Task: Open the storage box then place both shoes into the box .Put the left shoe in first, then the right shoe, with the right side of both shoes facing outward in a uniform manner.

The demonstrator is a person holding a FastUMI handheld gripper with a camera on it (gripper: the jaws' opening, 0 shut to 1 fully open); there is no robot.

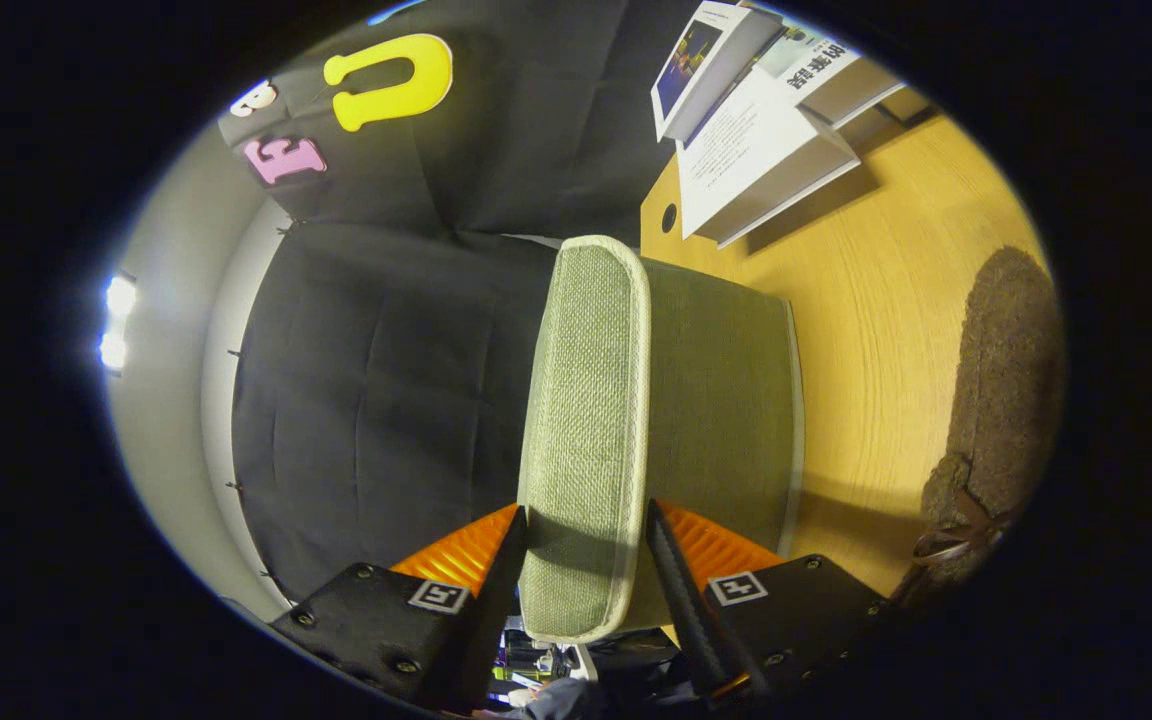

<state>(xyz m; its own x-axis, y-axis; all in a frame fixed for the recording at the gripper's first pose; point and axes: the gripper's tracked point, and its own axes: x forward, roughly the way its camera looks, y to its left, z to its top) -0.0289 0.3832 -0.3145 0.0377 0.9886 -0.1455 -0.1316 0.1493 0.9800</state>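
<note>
Your tool (584, 540) grips the green box's lid (586, 420), so opening is underway; a brown shoe (1001, 400) waits on the tabletop (886, 300).

White books (766, 130) lie stacked on the wooden table (896, 320).

dim | lamp (118, 322) glare | edges warped, perhaps soft

Green woven lid (586, 430), brown shoe (1001, 400).
</note>
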